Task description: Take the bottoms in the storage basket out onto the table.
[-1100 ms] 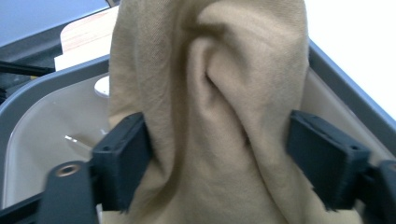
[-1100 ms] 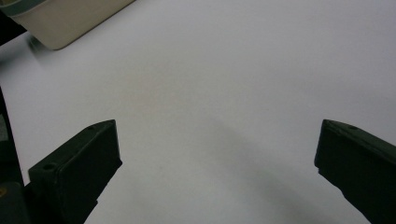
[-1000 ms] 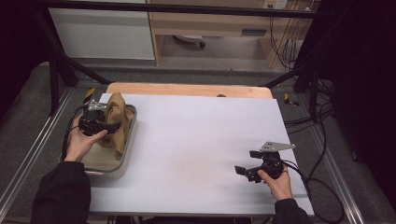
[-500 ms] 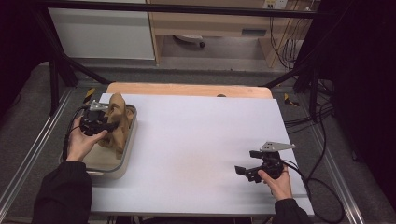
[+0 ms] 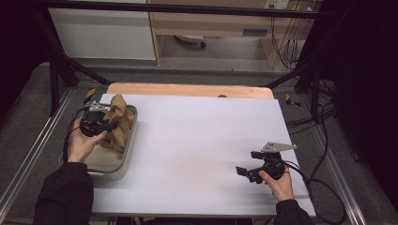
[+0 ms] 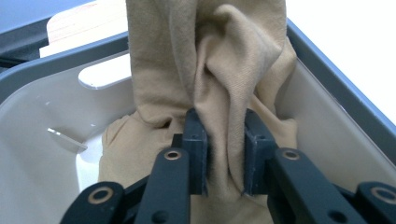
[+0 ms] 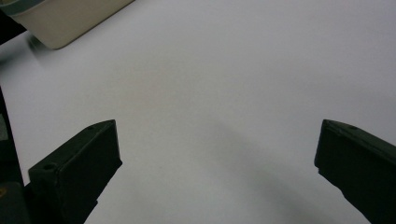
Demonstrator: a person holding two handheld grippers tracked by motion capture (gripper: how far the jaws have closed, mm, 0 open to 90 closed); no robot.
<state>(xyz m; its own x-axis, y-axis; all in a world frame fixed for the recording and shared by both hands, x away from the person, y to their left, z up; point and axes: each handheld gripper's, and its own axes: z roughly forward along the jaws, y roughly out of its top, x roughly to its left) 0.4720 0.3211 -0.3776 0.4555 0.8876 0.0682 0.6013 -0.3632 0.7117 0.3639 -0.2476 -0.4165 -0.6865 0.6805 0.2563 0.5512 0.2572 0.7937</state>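
- We see the white table (image 5: 197, 154) spread wide, with a strip of bare wood along its far edge and metal rails down both sides; its whole middle lies open between our two hands.
- At the table's left edge sits a grey tub (image 5: 126, 157) with rounded corners; its near right corner comes close to the table's front edge, and its pale inner wall (image 6: 42, 154) is smooth.
- In the tub is a tan cloth (image 5: 116, 126), soft and heavily creased. Part of it is gathered into a bunch that stands above the rim at the far end, while the rest lies slumped on the tub floor.
- Our left gripper (image 6: 225, 154), above the tub, has its jaws closed onto a thick fold of the tan cloth (image 6: 224, 93), the fabric pinched between the two pads and rising past them in vertical folds.
- Our right gripper (image 5: 248, 172) hovers low over the table's near right part, well apart from the tub, jaws spread wide with bare white surface between them (image 7: 215, 154), gripping nothing.
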